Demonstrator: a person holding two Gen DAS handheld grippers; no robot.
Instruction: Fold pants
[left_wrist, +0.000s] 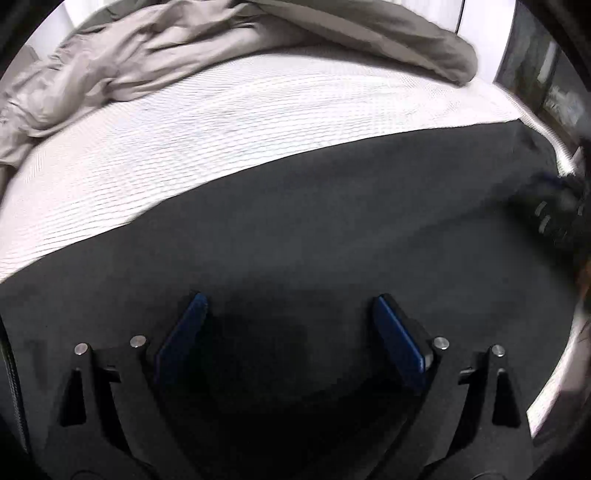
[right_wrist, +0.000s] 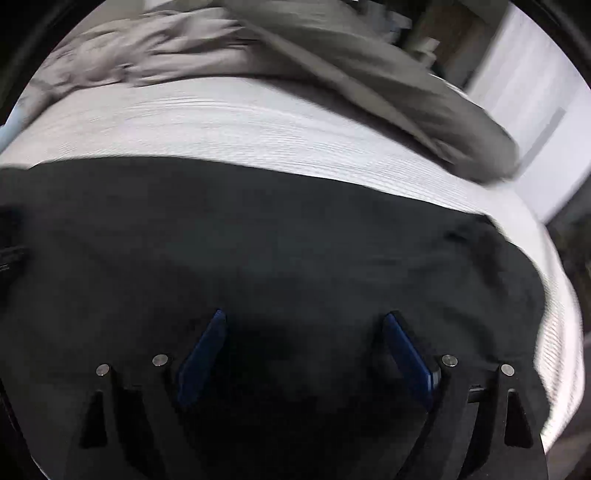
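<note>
Right now both grippers hang over the dark pants (left_wrist: 295, 221), which lie spread flat on the bed's white ribbed cover (left_wrist: 184, 122), and neither holds anything. The left gripper (left_wrist: 290, 314) has its blue fingers (left_wrist: 181, 339) spread wide, only flat cloth showing between and ahead of them; the right gripper (right_wrist: 304, 332) looks the same, fingers (right_wrist: 201, 358) apart and empty. No earlier fold shows from here, so I would say the fold is about to start. To do it well, each gripper should catch one edge cleanly and both should lift together. Beyond the fingertips the pants' far edge (right_wrist: 258, 166) runs straight, then bare cover, open room for carrying cloth over. Farther off lies a rumpled grey duvet (left_wrist: 166, 55); the bed's edge (right_wrist: 557, 332) drops away right of the right fingers.
</note>
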